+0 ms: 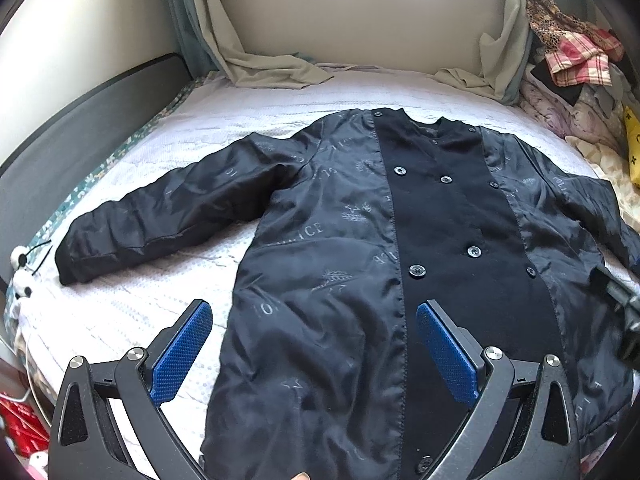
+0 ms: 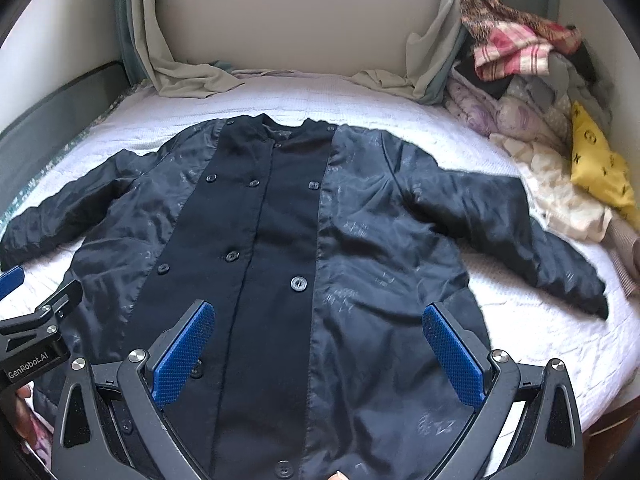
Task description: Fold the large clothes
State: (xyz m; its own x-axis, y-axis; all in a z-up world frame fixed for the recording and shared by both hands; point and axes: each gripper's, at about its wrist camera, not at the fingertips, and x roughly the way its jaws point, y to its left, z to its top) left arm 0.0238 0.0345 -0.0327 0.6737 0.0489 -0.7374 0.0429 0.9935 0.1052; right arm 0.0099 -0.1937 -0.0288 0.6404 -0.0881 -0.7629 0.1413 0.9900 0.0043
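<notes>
Left gripper (image 1: 314, 322) and right gripper (image 2: 318, 324) both hung with jaws spread wide, holding nothing, above the lower half of the coat (image 2: 280, 248). Coat lay flat, sleeves spread, on the white bed (image 2: 520, 320); clothes pile (image 2: 532, 92) at far right.

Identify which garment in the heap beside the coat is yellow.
The yellow garment at the heap's near edge, printed with small dark marks; the others are pink plaid, leopard print and pale florals.
</notes>
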